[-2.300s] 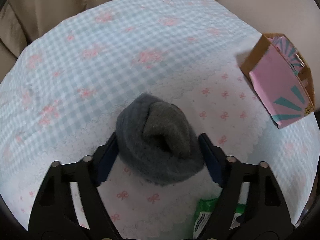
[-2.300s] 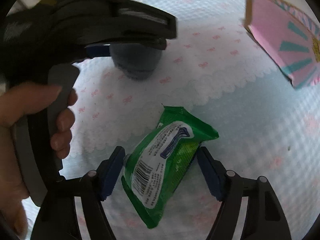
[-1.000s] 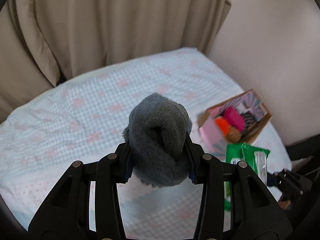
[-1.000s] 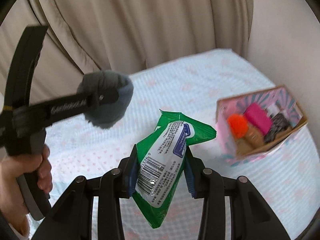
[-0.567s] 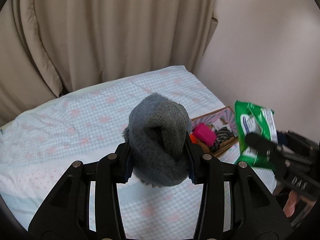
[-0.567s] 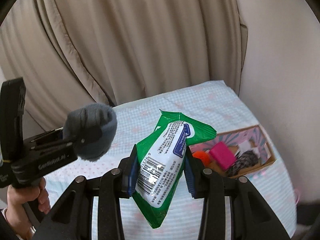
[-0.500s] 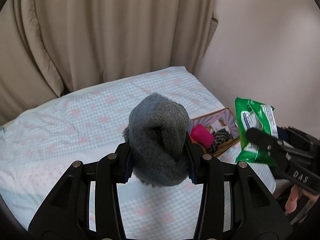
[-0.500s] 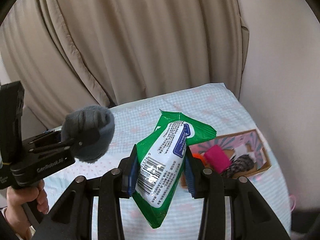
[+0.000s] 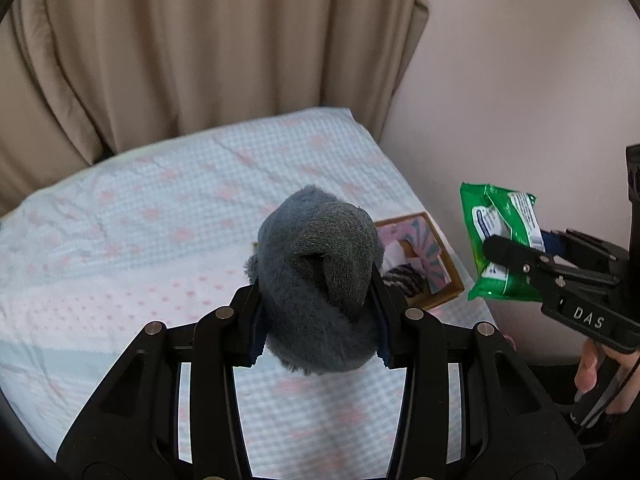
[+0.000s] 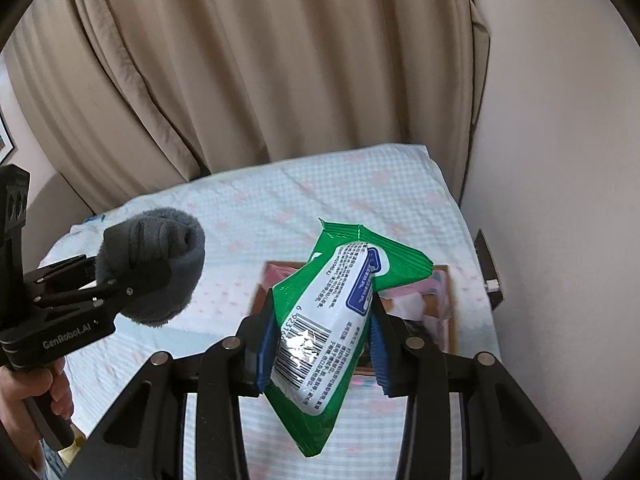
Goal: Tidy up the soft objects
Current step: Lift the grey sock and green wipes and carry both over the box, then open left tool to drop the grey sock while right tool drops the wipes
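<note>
Left wrist view shows the left gripper (image 9: 318, 312) clamping a fuzzy grey rolled sock (image 9: 316, 284) and the right gripper (image 10: 320, 344) pinching a green plastic wipes pack (image 10: 332, 320), both unplaced above the half-filled pink cardboard box (image 9: 436, 268) just beyond them.

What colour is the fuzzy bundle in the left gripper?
Dark grey. The fuzzy bundle shows best in the left wrist view, clamped in the left gripper.
</note>
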`<state>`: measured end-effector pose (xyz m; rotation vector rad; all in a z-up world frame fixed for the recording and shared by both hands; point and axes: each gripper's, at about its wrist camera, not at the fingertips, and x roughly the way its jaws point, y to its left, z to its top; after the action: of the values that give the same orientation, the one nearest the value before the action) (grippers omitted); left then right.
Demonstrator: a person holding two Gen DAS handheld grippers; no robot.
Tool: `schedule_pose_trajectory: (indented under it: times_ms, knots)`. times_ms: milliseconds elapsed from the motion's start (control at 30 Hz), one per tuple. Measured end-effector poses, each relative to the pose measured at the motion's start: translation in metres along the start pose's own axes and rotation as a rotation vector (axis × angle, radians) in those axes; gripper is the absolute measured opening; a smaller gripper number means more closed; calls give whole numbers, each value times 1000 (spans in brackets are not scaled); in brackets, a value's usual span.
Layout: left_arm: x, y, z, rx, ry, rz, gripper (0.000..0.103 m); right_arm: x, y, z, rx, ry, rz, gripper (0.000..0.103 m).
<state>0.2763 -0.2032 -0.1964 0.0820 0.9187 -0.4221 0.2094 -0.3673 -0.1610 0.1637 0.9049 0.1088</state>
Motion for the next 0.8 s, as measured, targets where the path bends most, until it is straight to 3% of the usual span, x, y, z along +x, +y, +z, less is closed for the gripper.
schedule_pose_trajectory:
  times_ms: [300, 500, 667, 800]
  knots:
    - [108, -24, -3, -57, 151, 15, 39, 72, -57, -8, -48, 112, 30, 37]
    - [180, -18, -13, -134, 237, 46, 40, 126, -84, -19, -57, 189, 57, 37]
    - [214, -18, -13, -163, 286, 54, 39, 157, -85, -25, -119, 219, 70, 37]
    - [218, -15, -11, -160, 292, 64, 40, 173, -79, -33, -160, 234, 99, 39]
